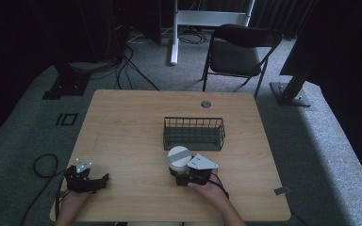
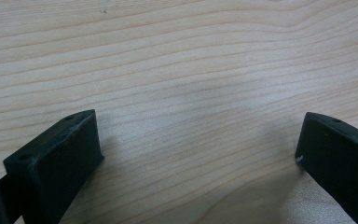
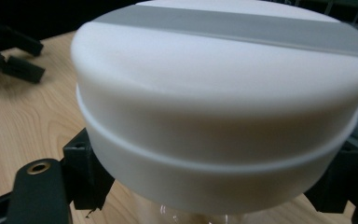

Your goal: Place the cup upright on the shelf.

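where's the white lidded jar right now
In the high view the jar sits right of the table's centre, between the right tool's jaws, just in front of the wire basket.

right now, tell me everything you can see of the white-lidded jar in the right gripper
The jar has a wide, round white lid with a grey stripe across its top and a raised ridge around its side. Below the lid a bit of clear, glass-like body shows. It stands upright near the table's front edge, just in front of the wire basket. The right gripper has a black jaw on each side just under the lid.
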Tool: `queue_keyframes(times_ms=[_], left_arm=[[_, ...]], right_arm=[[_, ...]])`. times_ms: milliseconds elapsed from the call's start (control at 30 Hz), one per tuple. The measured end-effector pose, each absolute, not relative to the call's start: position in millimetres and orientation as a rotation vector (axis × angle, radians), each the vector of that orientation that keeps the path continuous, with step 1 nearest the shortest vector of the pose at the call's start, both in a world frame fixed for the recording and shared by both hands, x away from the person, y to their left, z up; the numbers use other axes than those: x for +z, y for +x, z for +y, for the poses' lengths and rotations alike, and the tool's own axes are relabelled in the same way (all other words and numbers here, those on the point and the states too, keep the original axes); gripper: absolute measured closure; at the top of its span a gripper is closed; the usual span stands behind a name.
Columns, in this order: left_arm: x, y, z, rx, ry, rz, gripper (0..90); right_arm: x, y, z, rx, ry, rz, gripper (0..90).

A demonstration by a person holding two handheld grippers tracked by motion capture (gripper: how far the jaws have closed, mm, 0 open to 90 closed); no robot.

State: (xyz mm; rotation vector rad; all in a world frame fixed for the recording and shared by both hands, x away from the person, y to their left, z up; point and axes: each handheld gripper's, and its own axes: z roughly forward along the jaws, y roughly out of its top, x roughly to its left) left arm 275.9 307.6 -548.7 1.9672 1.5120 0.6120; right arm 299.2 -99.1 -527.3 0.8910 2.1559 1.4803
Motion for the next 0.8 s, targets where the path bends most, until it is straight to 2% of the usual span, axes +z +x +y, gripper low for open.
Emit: queue_keyframes(times_ms=[800], left_arm=[[-549,276,308,0.611,1.967,1.513,0.2]], right_arm=[[-496,309,-107,1.528,0.910,2.105,18.3]])
